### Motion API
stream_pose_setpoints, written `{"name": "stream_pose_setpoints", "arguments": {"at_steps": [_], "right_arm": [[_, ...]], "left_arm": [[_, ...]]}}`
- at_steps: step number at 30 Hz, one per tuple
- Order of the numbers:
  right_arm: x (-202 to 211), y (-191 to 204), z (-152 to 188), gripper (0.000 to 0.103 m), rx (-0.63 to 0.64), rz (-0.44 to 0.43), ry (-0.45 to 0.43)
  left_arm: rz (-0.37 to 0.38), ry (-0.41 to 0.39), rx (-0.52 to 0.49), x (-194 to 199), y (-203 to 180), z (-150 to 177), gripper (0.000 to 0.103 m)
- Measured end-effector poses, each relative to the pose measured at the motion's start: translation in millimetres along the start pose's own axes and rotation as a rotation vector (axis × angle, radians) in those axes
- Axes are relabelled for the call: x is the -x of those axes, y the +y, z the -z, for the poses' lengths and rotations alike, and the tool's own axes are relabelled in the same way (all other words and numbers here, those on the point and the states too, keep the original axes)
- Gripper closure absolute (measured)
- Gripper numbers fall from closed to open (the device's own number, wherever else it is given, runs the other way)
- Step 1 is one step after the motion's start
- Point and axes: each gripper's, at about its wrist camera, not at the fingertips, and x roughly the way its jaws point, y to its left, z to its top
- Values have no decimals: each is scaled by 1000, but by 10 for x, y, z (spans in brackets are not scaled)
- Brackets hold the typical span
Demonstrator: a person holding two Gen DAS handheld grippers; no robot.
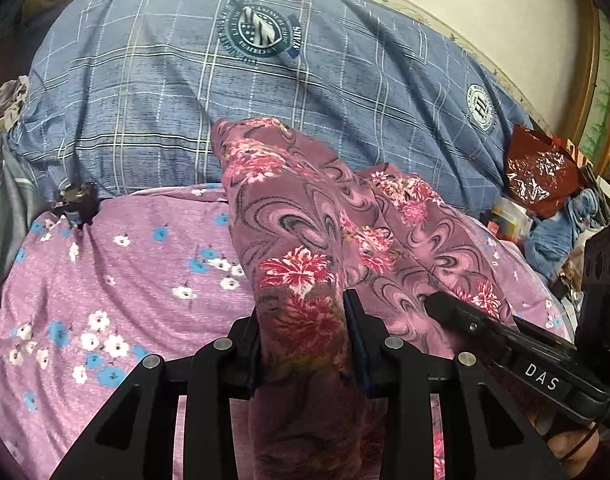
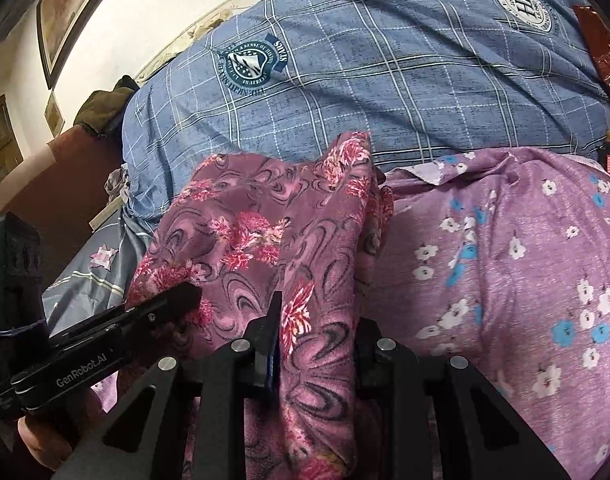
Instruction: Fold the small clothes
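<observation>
While both grippers bite into the same cloth, the scene reads as follows.

Garment: a mauve floral garment [image 1: 305, 240] with pink-red blossoms and grey swirls, bunched and lifted in folds above the bed; in the right wrist view it [image 2: 265, 232] rises in two peaks in front of the blue cover.

Left gripper: the left gripper [image 1: 305, 328] has its fingers pressed onto a thick fold of the garment, cloth filling the gap between them and running down past the camera. Seen from the right wrist view, the left gripper [image 2: 181, 300] comes in from the left edge, its tip touching the cloth; the grip itself cannot be told from that side.

Right gripper: the right gripper [image 2: 317, 320] pinches another fold of the same garment, fabric packed between its fingers. In the left wrist view the right gripper [image 1: 437, 304] enters from the right, its tip buried in the cloth just beside the left gripper's fold.

Bed surface: a lilac sheet [image 1: 125, 280] printed with white and blue flowers lies under the garment, wrinkled.

Behind: a blue plaid quilt [image 1: 225, 92] with round crests is heaped past the sheet, and the garment's top edge overlaps it in both views.

Right edge, left wrist view: a dark red bag [image 1: 541, 172] sits near the quilt's end, above some crumpled blue fabric [image 1: 561, 236].
</observation>
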Motion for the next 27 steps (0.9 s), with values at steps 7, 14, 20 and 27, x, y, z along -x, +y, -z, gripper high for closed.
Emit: {"name": "stream_pose_setpoints", "arguments": {"at_steps": [7,14,20,27], "right_arm": [[-119,136,56,77,-16,-9,21],[-216,269,152,77,-23,-4,28],[-588,246,295,72,-40,65,148],[-395,208,227,61,-50,102,95]], "left_arm": [[-32,3,20,7,125,-67,71],[-64,11,37,-16,241,-60,71],[-184,133,36,-392,345,17,60],[-300,47,7,-289,327,-50,51]]}}
